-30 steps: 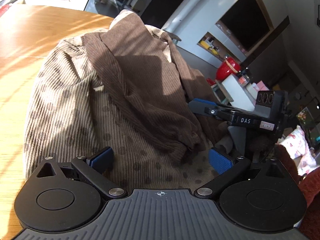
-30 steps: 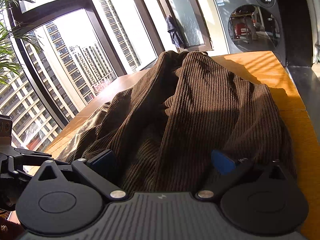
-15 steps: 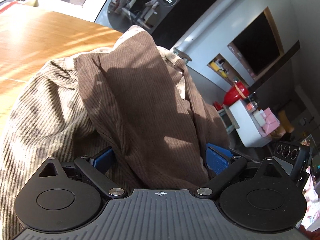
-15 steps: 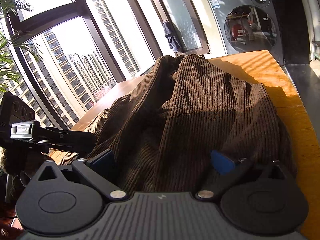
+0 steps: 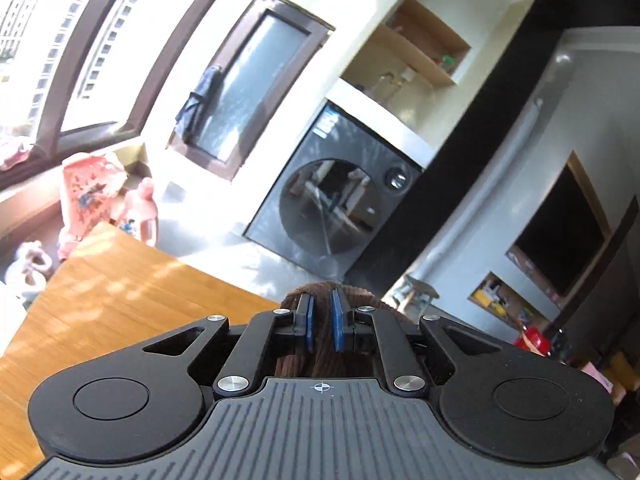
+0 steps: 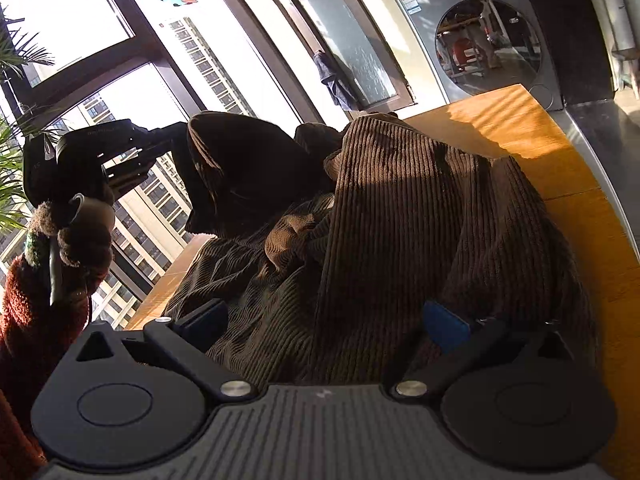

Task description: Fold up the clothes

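A dark brown corduroy garment [image 6: 400, 220] lies heaped on the wooden table [image 6: 520, 128]. My left gripper [image 5: 320, 312] is shut on a bunched fold of it [image 5: 318, 360], raised and tilted up toward the room. In the right wrist view the left gripper [image 6: 168, 144] holds one part of the cloth high at the left, so it hangs in a dark drape. My right gripper [image 6: 324, 316] stands open low over the near edge of the garment, with its blue pads [image 6: 444, 322] wide apart on either side of the cloth.
A person's hand in a rust-red sleeve [image 6: 24, 312] holds the left tool. A washing machine [image 5: 340, 208] stands beyond the table's far end. Pink items [image 5: 88, 196] sit by the window ledge. Bare table [image 5: 120, 296] lies left of the left gripper.
The left gripper went from open around the cloth to shut on it, then rose and tilted upward, pulling a fold up. The right gripper stayed open and almost in place.
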Demonstrator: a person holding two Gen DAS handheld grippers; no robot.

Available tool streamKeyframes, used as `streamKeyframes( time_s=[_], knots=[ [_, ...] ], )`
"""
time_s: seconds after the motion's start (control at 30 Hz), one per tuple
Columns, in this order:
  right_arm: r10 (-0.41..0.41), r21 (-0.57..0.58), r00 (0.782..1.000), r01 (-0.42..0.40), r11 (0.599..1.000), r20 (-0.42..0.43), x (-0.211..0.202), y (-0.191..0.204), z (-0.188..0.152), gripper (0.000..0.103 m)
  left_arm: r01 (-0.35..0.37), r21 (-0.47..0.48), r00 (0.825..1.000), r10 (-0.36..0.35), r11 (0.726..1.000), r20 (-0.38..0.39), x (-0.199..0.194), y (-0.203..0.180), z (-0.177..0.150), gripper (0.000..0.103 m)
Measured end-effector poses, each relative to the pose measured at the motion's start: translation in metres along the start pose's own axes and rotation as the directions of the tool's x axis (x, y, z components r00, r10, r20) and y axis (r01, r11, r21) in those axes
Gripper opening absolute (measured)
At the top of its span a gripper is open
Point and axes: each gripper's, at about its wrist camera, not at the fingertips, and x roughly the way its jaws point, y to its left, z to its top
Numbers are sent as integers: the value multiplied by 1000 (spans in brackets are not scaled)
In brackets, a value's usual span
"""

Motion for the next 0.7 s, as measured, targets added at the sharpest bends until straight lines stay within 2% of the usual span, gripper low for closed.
streamKeyframes(
  time_s=[0.07,0.2,0.23,0.27,0.33,0.4,0.47,0.53,0.6,0.67,0.7],
  knots=[
    [-21,-31,999,20,999,-25,4,6,3,103,-76,-68,997,74,995,-24,2,35,11,11],
    [-70,-125,993,59,990,-92,16,20,10,103,-209,-161,976,196,964,-95,0,106,3,16],
    [-84,-149,991,67,987,-107,18,23,12,103,-226,-182,972,210,957,-103,-6,120,1,20],
    [-97,-173,988,75,982,-123,21,27,14,103,-225,-192,972,208,955,-106,-11,127,-1,32],
    [-125,-221,980,90,971,-153,27,34,17,103,-223,-213,973,202,951,-114,-22,140,-5,44],
    [-146,-259,972,96,961,-184,30,43,27,103,-197,-193,977,176,961,-117,-27,140,-7,58],
    [-151,-316,982,109,942,-113,21,57,46,103,-137,-129,985,122,982,-121,-12,115,-20,82],
    [-227,-412,974,200,889,-17,19,72,62,103,-75,-64,990,67,995,-128,3,90,-32,93],
    [-307,-493,949,301,816,71,31,77,76,103,-12,0,990,12,1000,-139,18,65,-45,95],
    [-362,-488,929,354,798,81,48,70,84,103,52,63,987,-42,997,-154,33,39,-57,95],
    [-374,-476,924,363,801,75,55,63,87,103,84,94,984,-68,992,-162,40,27,-63,95]
  ],
)
